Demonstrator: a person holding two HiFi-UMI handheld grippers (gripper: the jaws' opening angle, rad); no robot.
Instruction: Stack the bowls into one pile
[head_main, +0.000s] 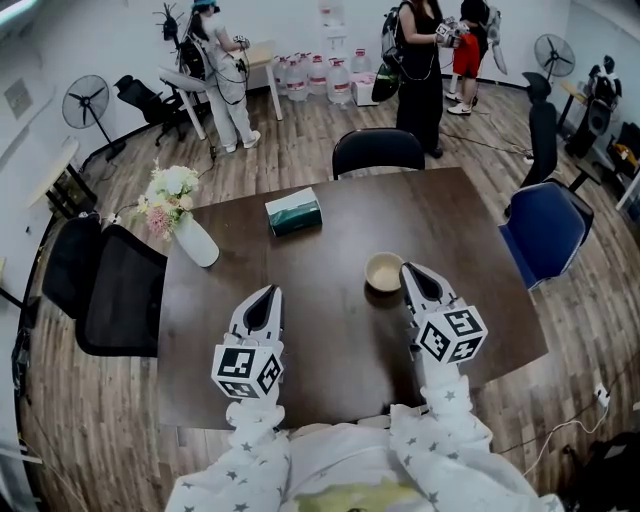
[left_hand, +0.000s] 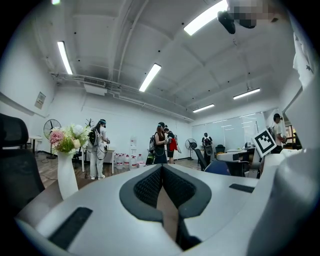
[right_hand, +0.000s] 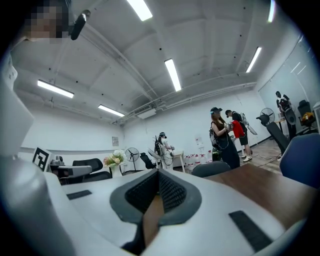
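Dark table (head_main: 330, 250): green tissue box (head_main: 294, 212) near far edge, white vase (head_main: 197, 243) of flowers (head_main: 168, 195) at far-left corner. Black chair (head_main: 120, 290) left, second black chair (head_main: 377, 151) far side, blue chair (head_main: 545, 232) right. Water bottles (head_main: 318, 77) along back wall.
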